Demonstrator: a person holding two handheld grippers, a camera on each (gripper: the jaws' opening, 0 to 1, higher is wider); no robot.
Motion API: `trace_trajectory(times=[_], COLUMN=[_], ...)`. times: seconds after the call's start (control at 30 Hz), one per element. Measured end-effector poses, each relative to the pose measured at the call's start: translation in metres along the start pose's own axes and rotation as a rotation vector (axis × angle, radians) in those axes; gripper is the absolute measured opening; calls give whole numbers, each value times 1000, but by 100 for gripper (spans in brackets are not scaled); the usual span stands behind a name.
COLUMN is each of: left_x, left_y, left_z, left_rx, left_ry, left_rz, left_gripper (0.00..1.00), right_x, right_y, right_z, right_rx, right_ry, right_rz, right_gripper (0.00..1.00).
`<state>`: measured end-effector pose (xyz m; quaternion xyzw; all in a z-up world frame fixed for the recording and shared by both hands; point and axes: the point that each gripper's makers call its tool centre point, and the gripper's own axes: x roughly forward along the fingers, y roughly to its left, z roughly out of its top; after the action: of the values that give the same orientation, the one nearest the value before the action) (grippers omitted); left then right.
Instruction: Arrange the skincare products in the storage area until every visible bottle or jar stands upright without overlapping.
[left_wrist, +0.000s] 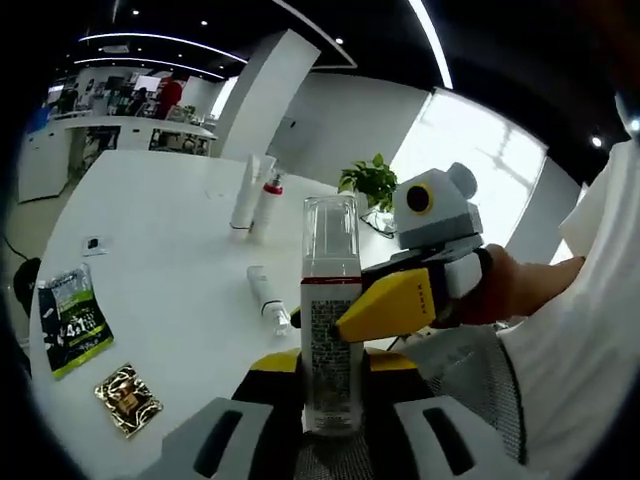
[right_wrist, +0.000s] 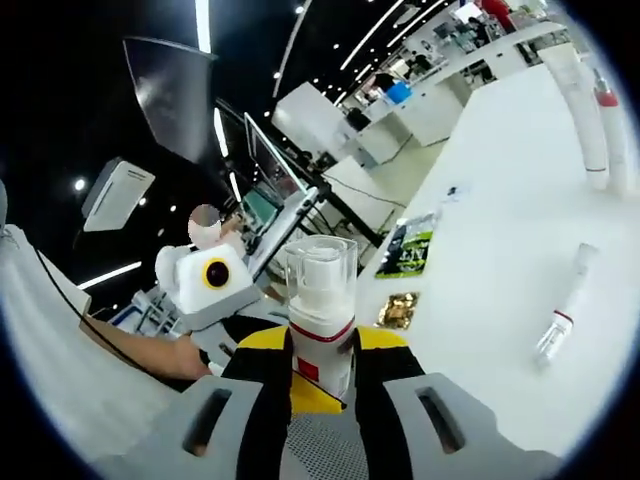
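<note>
While both grippers, left (left_wrist: 330, 425) and right (right_wrist: 322, 405), clamped the pump bottle (left_wrist: 330, 330), a small tube (left_wrist: 268, 298) lay flat on the table (left_wrist: 160, 250) behind it.

Left tongs (left_wrist: 330, 420) rise upright, jaws closed on a clear-capped white pump bottle (left_wrist: 330, 330); right tongs (right_wrist: 320, 400) clamp the same bottle from the side.
</note>
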<state>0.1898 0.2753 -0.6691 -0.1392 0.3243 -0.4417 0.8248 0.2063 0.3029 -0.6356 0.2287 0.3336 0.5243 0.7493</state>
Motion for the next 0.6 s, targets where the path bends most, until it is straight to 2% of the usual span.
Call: trace_trajectory(times=[0.17, 0.23, 0.3, 0.4, 0.43, 0.5, 0.6], left_x=[4, 5, 5, 5, 5, 7, 7], left_y=[-2, 2, 6, 19, 21, 24, 32], left_z=[-4, -5, -6, -17, -19, -22, -35], left_rx=[45, 122, 159, 225, 238, 280, 368], left_ry=[24, 32, 38, 106, 117, 141, 226], left_rz=[2, 37, 73, 161, 173, 199, 255], left_gripper=[22, 23, 26, 35, 37, 37, 37], right_x=[-1, -2, -4, -10, -12, -18, -28], right_y=[-2, -3, -5, -13, -16, -24, -38], right_z=[-3, -4, -2, 6, 8, 15, 26], right_rx=[-32, -44, -51, -66, -69, -72, -65], right_ry=[20, 25, 24, 10, 9, -7, -35], right_rz=[-5, -7, -15, -36, -42, -63, -96], right_gripper=[21, 21, 21, 21, 21, 21, 21])
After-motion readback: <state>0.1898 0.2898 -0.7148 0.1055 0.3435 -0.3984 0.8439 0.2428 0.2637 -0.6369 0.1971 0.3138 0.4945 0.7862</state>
